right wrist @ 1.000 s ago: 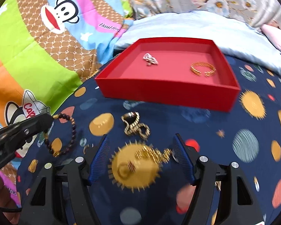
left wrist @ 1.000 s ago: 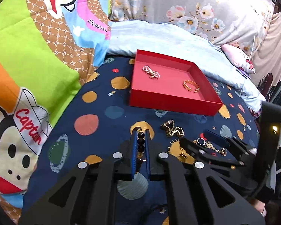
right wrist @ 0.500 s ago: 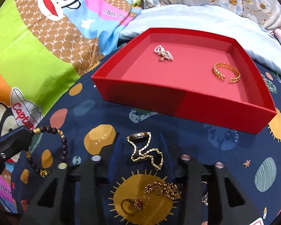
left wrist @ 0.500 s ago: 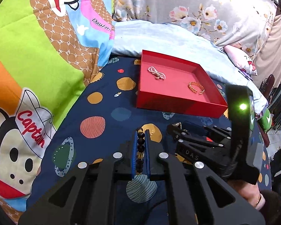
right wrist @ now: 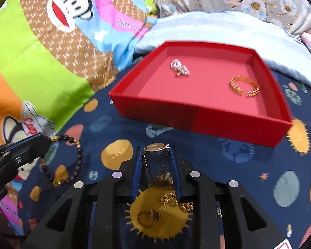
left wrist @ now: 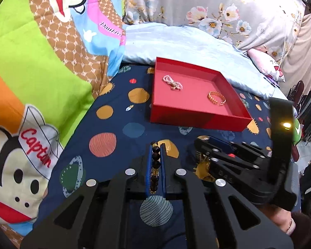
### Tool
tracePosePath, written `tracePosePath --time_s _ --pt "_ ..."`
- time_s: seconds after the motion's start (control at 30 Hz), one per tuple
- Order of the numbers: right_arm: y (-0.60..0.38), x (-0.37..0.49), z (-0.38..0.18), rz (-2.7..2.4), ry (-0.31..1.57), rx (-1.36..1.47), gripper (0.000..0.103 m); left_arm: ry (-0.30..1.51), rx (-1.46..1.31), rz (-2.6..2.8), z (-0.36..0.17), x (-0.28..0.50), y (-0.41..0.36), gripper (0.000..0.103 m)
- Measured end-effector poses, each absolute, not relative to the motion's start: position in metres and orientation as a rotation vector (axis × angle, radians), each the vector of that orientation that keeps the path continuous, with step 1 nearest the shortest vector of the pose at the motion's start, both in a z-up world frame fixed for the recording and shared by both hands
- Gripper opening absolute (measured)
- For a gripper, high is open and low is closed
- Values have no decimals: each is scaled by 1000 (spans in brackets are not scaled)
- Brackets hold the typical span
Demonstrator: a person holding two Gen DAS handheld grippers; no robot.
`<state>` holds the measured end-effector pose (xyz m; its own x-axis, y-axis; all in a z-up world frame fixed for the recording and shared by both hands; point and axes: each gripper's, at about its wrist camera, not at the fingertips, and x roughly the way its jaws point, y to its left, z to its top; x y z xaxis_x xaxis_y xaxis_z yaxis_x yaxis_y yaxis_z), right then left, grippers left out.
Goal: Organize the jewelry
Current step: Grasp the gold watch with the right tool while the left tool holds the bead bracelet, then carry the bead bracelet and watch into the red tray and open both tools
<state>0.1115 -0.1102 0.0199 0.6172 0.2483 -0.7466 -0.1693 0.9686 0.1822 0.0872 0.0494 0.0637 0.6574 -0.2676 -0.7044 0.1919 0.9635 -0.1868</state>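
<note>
Left wrist: dark glossy bead bracelet (left wrist: 155,166)

Each tongs unit is a matte black plastic frame with two angular arms pierced by triangular cut-outs. Round silver screw heads sit on the arm tops, two per side. The left tongs (left wrist: 155,166) carry blue ribbed pads on the inner faces of their fingers; the right tongs (right wrist: 156,172) have the same blue ribbed pads. Seen from the left wrist camera, the right unit bears an upright black housing (left wrist: 280,145) with a lit yellow indicator. The person's right hand (left wrist: 280,217) wears a thin ring and a dark sleeve.
</note>
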Motion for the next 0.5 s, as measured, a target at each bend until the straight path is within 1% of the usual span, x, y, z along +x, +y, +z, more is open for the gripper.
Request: tracePosePath --time_s 0.33,0.5 --pt "-167 102 92 193 719 172 25 715 -63 -339 115 108 19 7" --pt "-188 123 106 139 681 160 25 641 -33 -363 138 132 -6 7"
